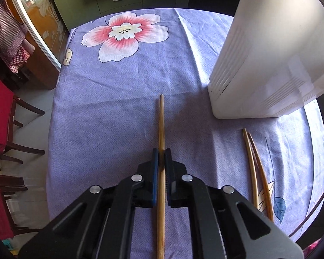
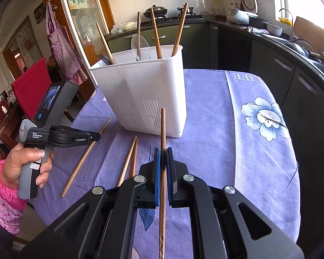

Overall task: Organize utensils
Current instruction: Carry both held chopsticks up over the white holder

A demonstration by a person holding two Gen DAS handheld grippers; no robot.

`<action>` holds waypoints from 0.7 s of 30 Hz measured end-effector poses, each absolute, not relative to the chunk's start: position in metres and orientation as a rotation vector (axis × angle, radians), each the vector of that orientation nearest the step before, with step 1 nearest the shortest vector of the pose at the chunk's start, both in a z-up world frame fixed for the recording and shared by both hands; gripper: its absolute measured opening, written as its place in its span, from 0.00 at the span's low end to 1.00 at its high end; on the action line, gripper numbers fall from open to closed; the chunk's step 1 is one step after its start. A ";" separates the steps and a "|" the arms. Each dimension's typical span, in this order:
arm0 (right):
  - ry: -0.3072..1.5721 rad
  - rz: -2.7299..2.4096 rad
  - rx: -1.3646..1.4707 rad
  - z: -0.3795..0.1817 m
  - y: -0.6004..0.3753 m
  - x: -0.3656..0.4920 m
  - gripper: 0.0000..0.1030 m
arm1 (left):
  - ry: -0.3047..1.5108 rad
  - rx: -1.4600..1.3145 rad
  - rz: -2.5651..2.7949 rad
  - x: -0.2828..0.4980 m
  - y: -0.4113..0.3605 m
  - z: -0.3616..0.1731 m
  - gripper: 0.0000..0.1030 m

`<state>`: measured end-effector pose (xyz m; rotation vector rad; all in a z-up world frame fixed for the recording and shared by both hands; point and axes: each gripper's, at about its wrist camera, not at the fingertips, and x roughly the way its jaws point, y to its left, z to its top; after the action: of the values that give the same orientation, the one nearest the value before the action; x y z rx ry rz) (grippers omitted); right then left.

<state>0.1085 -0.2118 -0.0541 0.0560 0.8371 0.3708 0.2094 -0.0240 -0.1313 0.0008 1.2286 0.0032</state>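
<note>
Over the purple tabletop (image 2: 205,108), left tongs (image 1: 161,153) and right tongs (image 2: 163,153) each clamp one chopstick (image 1: 161,125) (image 2: 162,127); next, likely lift tips into white holder (image 2: 149,90).

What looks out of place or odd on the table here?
Two chopsticks lie loose on the tablecloth in front of the white utensil holder, not inside it. Each hand-held gripper, left and right, clamps one more chopstick. Nothing looks spilled or damaged.
</note>
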 end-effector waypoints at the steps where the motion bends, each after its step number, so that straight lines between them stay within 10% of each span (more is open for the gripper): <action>1: 0.831 0.371 0.056 -0.051 -0.213 0.107 0.06 | 1.209 0.001 0.003 0.206 -0.023 -0.125 0.06; 21: 0.683 0.387 0.074 0.001 -0.232 0.050 0.06 | 0.842 0.011 -0.175 0.071 -0.018 0.010 0.05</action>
<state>0.0497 -0.2321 0.0007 0.0742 0.6831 0.3874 0.0710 -0.0183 0.0103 0.0110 0.8421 -0.1754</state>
